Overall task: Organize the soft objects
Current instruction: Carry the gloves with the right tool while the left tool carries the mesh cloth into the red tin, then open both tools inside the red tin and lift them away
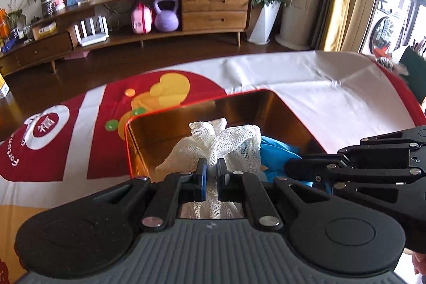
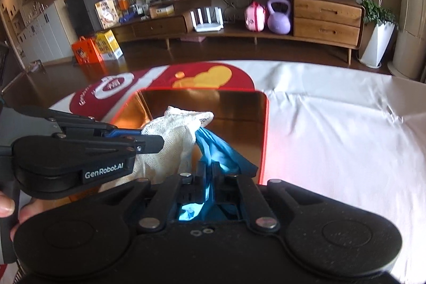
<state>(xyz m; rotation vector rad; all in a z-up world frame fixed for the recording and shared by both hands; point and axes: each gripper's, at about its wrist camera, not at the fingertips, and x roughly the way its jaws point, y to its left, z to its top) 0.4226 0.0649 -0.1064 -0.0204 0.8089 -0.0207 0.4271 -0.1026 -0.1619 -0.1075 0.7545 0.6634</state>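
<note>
- A red-and-white tablecloth (image 2: 332,124) covered the table, with the shiny tin box (image 2: 239,108) standing open on it to take the soft items.
- The left gripper (image 1: 211,167) clenched the white mesh cloth (image 1: 226,140) over the box.
- The right gripper (image 2: 210,172) pinched the blue cloth (image 2: 221,148) alongside, apparently ready to drop it in.

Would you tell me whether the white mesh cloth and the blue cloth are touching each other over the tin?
Touching. In the right wrist view the white mesh cloth presses against the blue cloth, with no gap where they meet.
</note>
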